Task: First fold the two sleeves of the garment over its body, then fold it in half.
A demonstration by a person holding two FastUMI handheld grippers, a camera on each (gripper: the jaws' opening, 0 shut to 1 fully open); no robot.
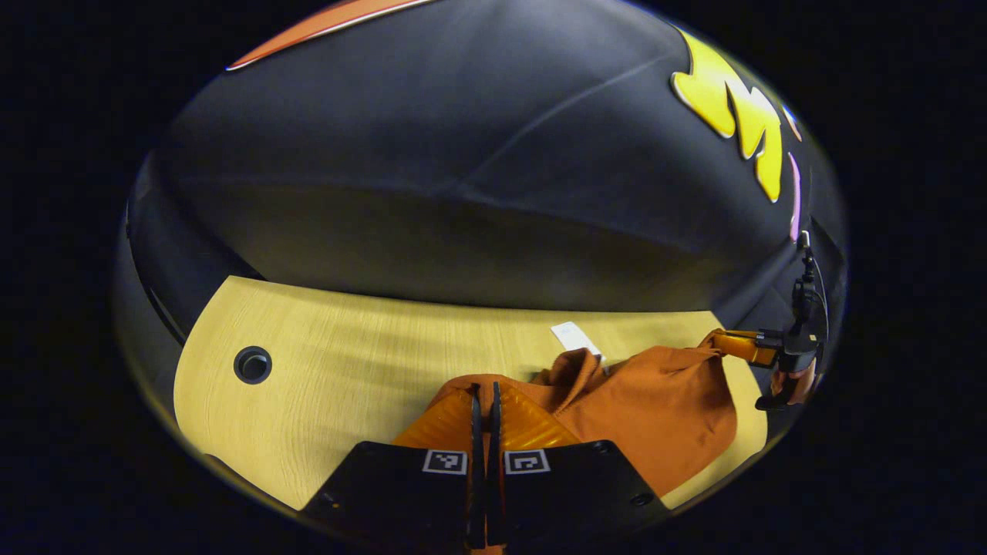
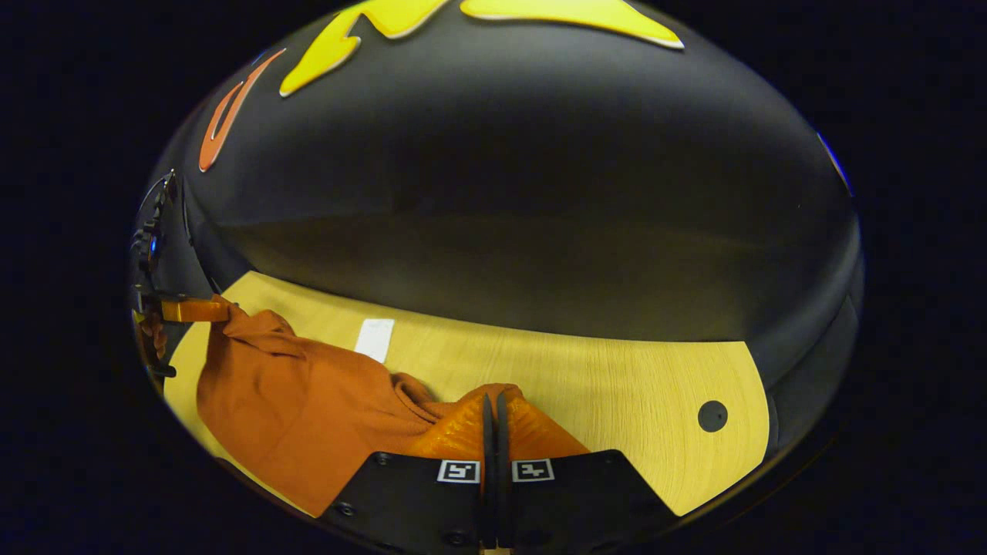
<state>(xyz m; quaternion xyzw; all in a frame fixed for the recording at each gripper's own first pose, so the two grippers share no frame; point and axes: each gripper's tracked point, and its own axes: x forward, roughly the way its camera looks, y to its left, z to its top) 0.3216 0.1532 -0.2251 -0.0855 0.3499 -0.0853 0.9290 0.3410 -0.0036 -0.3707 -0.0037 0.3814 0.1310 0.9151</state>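
Note:
A rust-orange garment hangs bunched between my two grippers above the light wooden table. In the left gripper view my left gripper is shut, with an edge of the cloth pinched at its fingertips. The right gripper holds the other end at the far right, with a hand behind it. In the right gripper view my right gripper is shut on the garment. From there the cloth stretches left to the left gripper. Sleeves cannot be told apart in the folds.
A white label lies on the table behind the garment. A round cable hole sits near each end of the table. The black booth wall rises just past the far edge.

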